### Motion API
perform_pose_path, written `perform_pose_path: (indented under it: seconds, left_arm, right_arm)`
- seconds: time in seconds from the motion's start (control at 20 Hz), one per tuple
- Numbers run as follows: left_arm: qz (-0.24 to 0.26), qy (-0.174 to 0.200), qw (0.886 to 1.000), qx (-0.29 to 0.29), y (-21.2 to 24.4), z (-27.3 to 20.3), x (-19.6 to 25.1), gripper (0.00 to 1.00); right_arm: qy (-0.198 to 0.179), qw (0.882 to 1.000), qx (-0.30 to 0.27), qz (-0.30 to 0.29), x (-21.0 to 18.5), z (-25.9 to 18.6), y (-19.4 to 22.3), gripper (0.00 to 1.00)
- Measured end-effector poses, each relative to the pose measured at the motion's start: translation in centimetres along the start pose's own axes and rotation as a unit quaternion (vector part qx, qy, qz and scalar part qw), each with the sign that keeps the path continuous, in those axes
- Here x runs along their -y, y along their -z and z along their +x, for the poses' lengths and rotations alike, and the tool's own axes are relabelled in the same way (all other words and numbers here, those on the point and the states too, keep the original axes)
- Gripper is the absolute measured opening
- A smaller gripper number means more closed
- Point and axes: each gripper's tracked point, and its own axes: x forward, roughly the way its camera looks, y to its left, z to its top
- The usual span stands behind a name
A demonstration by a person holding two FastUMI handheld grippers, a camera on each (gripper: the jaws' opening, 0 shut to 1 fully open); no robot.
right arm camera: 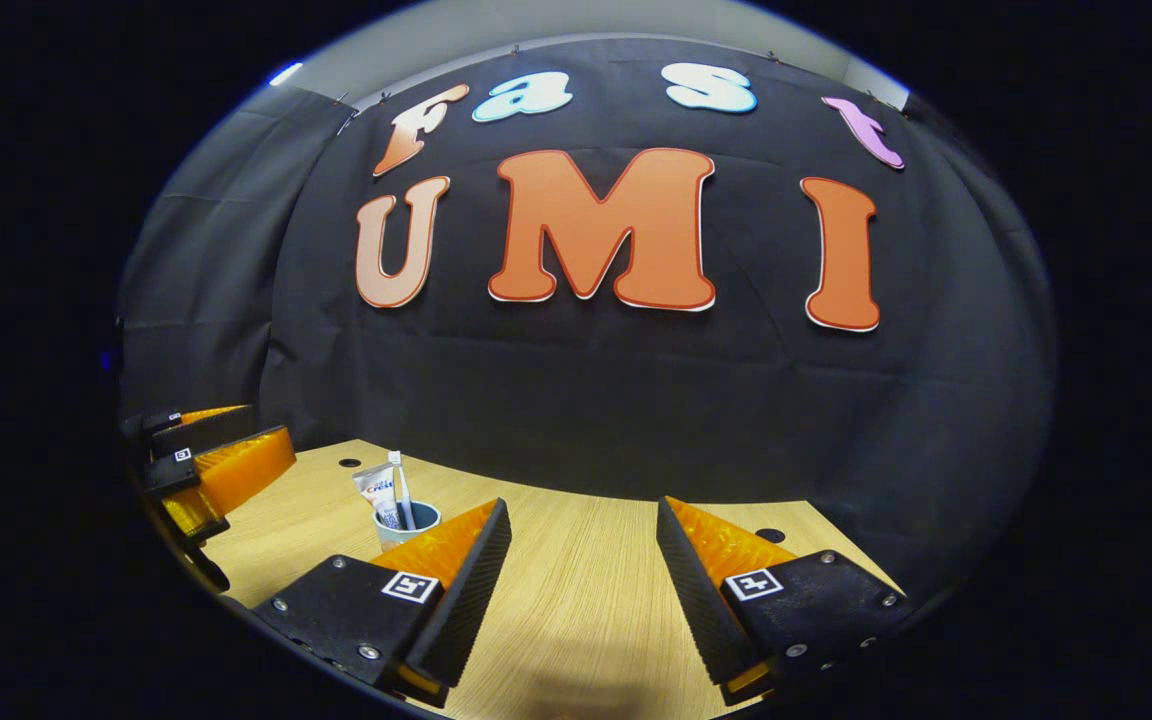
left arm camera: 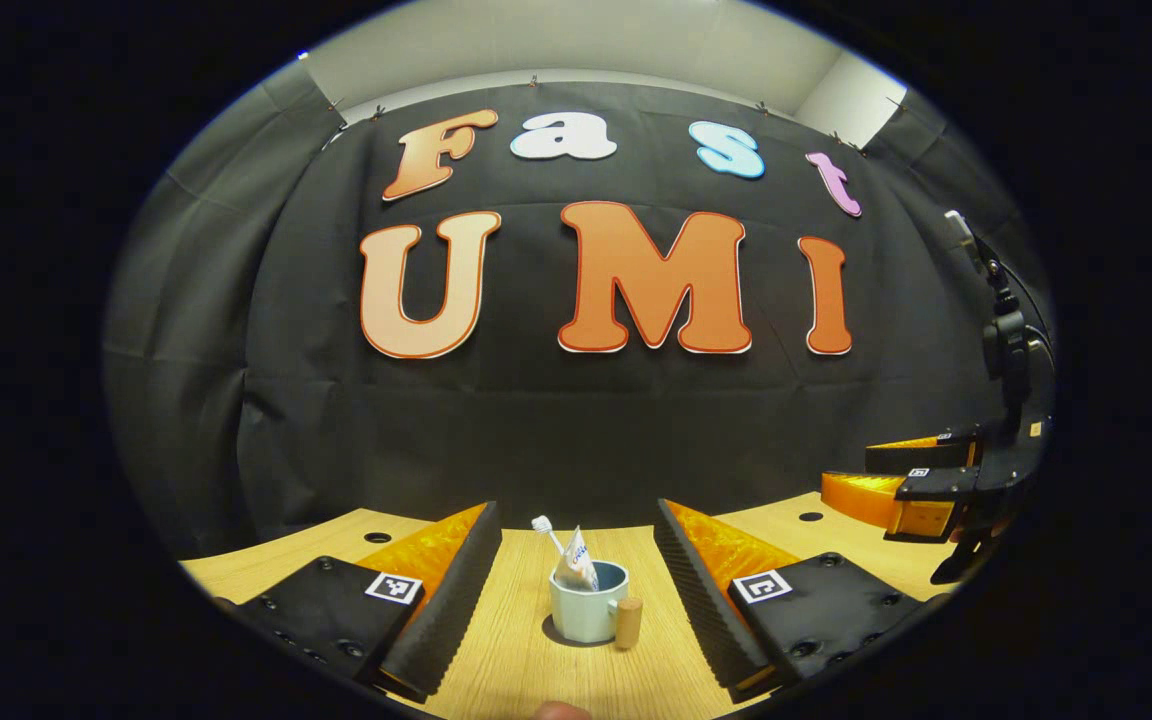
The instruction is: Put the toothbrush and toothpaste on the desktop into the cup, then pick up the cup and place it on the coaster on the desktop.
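A pale green cup [left arm camera: 584, 612] with a cork handle [left arm camera: 628, 622] stands upright on the wooden desktop [left arm camera: 526, 660]. A white toothbrush [left arm camera: 544, 530] and a toothpaste tube [left arm camera: 576, 568] stick up out of it. My left gripper [left arm camera: 576, 590] is open, the cup standing between its fingers without touching either. In the right gripper view the cup [right arm camera: 414, 518] sits at the left, partly behind one finger, with the toothpaste [right arm camera: 376, 492] and toothbrush [right arm camera: 399, 485] in it. My right gripper [right arm camera: 581, 580] is open over bare wood, well right of the cup.
The right gripper [left arm camera: 921, 490] hangs at the far right of the left gripper view; the left gripper [right arm camera: 206, 470] shows at the far left of the right gripper view. Cable holes [left arm camera: 377, 537] [left arm camera: 811, 517] mark the desktop's back, which ends at the black cloth wall.
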Motion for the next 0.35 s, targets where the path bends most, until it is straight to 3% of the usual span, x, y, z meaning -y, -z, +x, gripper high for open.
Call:
perform_pose_path:
  seconds: [0.35]
  left_arm:
    - [-0.001,0.010,1.000,0.011,-0.3,0.8,1.6,0.98]
  right_arm:
    - [0.014,1.000,0.014,-0.003,1.4,-0.5,0.9,0.89]
